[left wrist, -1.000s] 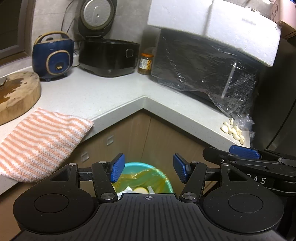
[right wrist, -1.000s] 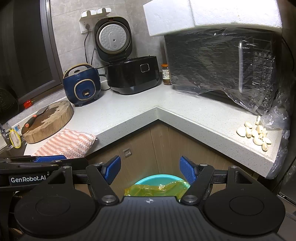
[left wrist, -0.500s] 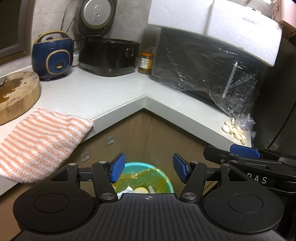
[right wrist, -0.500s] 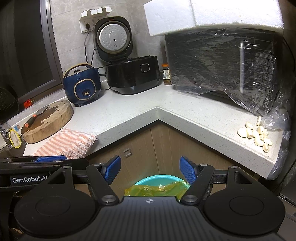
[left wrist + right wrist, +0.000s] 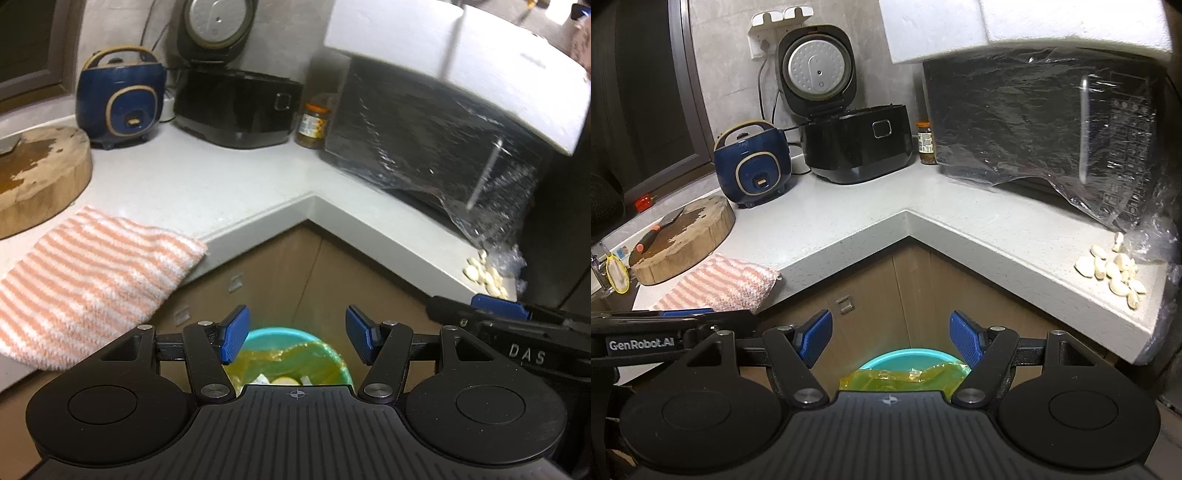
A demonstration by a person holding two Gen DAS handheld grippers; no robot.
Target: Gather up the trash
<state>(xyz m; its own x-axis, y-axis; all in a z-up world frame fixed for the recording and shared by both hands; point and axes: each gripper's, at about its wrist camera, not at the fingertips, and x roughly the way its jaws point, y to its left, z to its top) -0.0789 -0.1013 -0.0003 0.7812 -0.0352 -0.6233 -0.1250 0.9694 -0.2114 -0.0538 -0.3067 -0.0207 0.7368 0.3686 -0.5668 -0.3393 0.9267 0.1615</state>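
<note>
Trash already lies in our lined bin (image 5: 295, 354) at 6 o'clock, both grippers gape empty, and the bench (image 5: 849, 221) looks cleared of scraps.

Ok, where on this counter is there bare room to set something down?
Bare: the counter corner between cutting board, black cooker and microwave; also the strip before the microwave. Crowded: by the garlic and the towel.

We hold our left hand-held gripper (image 5: 295, 339) and right hand-held gripper (image 5: 891, 341) side by side, level, both with blue pads spread wide apart, gripping nothing.
</note>
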